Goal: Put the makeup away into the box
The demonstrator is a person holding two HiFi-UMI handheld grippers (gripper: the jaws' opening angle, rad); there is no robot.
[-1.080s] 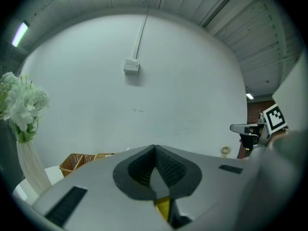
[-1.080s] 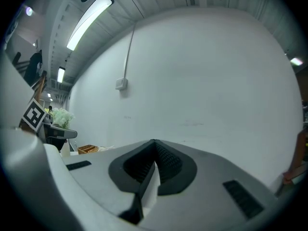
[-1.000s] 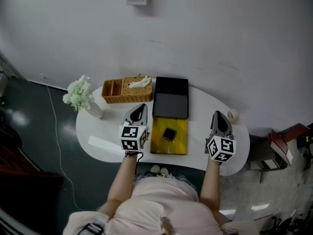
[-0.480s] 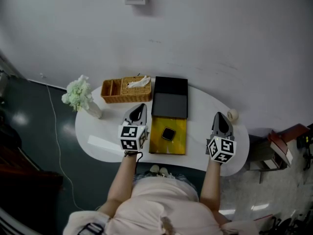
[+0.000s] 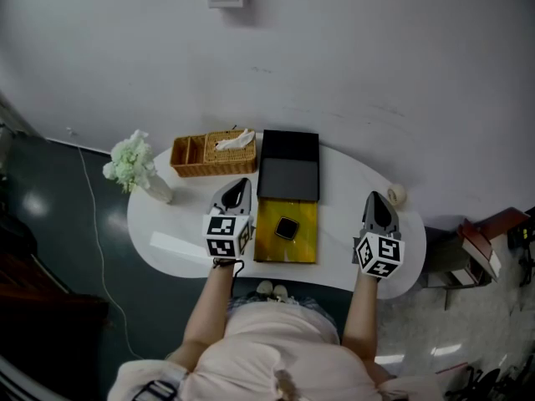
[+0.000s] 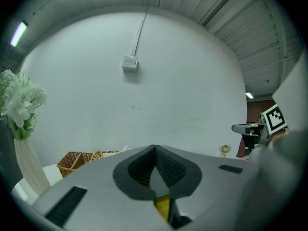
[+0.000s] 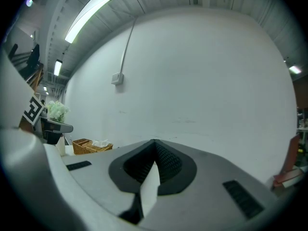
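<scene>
Though parked side by side near the lower edge of the white table, both pointing toward the top of the frame, closed all the same: left gripper with jaws pressed tip to tip and nothing between them, only a sliver of gold showing through the gap behind the tips; right gripper likewise shut and empty, with bare white tabletop below.

Between the two, a gold panel with its long axis running up and down the frame, touching the black box just above it. At the middle of the gold, a small dark compact, roughly square, so no long axis worth lining up to.

Hard to tell whether the gold is the box's own lined tray lying open or a separate mat. In the first case, makeup already inside and only the closing left; in the second, compact out in front of a closed box.

Judged for any reach to the compact: just right of and slightly below the left tips, well to the left of the right tips, so nearer the left side. Jaws too tight as they stand to take anything.

Off at upper left, a wicker basket and a vase of white flowers, clear of all this.
</scene>
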